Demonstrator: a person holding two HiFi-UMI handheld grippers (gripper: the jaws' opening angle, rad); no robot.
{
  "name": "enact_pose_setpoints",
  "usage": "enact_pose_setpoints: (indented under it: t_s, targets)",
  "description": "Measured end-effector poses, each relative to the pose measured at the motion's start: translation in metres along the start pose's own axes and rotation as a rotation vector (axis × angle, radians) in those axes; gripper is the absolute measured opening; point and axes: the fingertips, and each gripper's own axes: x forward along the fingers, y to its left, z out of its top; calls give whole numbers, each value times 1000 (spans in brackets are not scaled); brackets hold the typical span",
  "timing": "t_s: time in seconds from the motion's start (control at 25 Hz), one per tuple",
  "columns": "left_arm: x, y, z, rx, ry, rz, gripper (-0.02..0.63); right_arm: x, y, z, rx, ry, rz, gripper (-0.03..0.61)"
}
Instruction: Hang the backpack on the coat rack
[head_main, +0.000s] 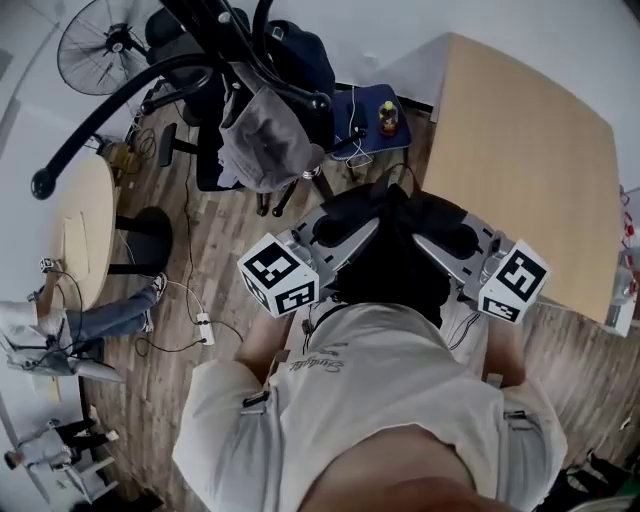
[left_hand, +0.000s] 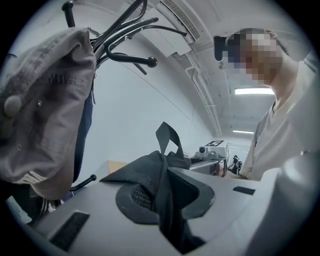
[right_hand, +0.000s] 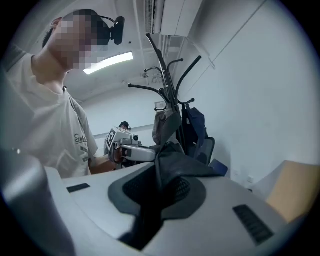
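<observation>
In the head view I hold a black backpack (head_main: 395, 250) in front of my chest, between both grippers. My left gripper (head_main: 345, 235) is shut on a fold of its fabric, and a strap loop (left_hand: 167, 137) stands up above the jaws. From the other side my right gripper (head_main: 445, 238) is shut on the black fabric (right_hand: 180, 162). The black coat rack (head_main: 215, 65) stands ahead to the left. Its curved hooks (left_hand: 131, 59) are at about jaw height and carry a grey garment (left_hand: 45, 100) and a navy bag (right_hand: 196, 122). Most of the backpack body is hidden below the jaws.
A wooden table (head_main: 520, 160) is at the right and a round table (head_main: 85, 230) at the left. A fan (head_main: 100, 45), an office chair (head_main: 215, 150) and a blue stool (head_main: 375, 120) surround the rack. Cables and a power strip (head_main: 205, 328) lie on the floor, beside a person's leg (head_main: 110, 315).
</observation>
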Motion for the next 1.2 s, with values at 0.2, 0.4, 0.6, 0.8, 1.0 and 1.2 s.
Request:
enact_pose_setpoints:
  t_s: [0.2, 0.4, 0.6, 0.8, 1.0, 1.2]
  targets:
    - [-8, 8, -1, -31, -18, 100, 56, 13, -3, 0, 16, -9, 161, 40]
    - [-22, 2, 5, -13, -21, 222, 55, 18, 1, 7, 59, -36, 321, 40]
    - [-47, -3, 17, 6, -14, 320, 55, 31, 13, 21, 66, -40, 371, 41]
    - [-67, -12, 46, 53, -49, 357, 55, 38, 18, 50, 2, -100, 406, 44]
    - [-67, -13, 76, 148, -94, 384, 55, 38, 11, 82, -106, -154, 391, 46]
    - [-65, -7, 112, 220, -150, 410, 54, 42, -2, 121, -199, -197, 390, 44]
